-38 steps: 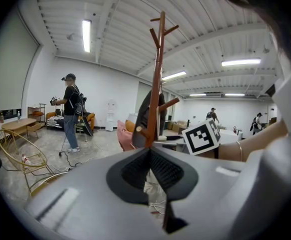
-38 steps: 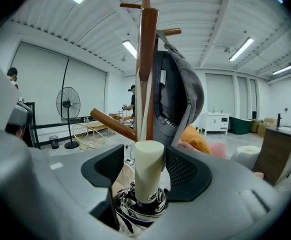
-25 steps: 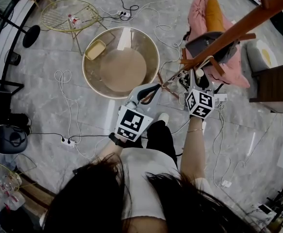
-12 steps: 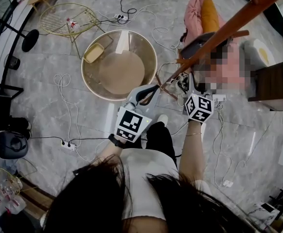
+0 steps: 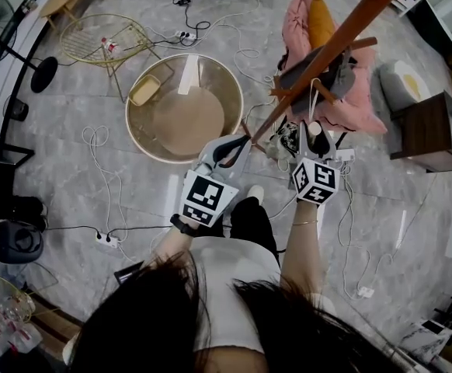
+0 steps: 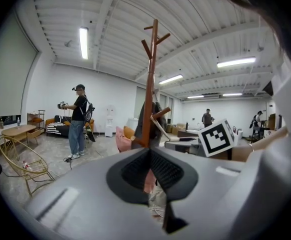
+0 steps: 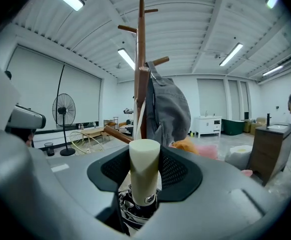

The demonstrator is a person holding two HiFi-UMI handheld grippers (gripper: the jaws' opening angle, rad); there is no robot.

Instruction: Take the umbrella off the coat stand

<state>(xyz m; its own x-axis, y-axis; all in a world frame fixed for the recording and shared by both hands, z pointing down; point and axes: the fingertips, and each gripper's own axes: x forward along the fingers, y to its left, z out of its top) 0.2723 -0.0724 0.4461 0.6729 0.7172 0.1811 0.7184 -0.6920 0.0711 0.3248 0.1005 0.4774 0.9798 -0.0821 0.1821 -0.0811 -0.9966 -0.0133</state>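
Brown wood: the coat stand slants across the upper right of my head view, with a grey garment draped on its pegs. My right gripper is clamped on the umbrella. Its two jaws press either side of the cream, cylinder-shaped handle, which stands upright between the pads. The folded dark canopy with pale markings bunches just below. The umbrella sits close against the stand's pole, under the garment. A thin pale strap rises from the handle to a short peg; I cannot tell whether it is hooked over it. My left gripper points at the foot of the stand, jaws only a narrow slit apart and holding nothing. The pole shows through the slit, farther off. Left of both grippers, a round glass table stands on the grey marble floor among loose white cables.
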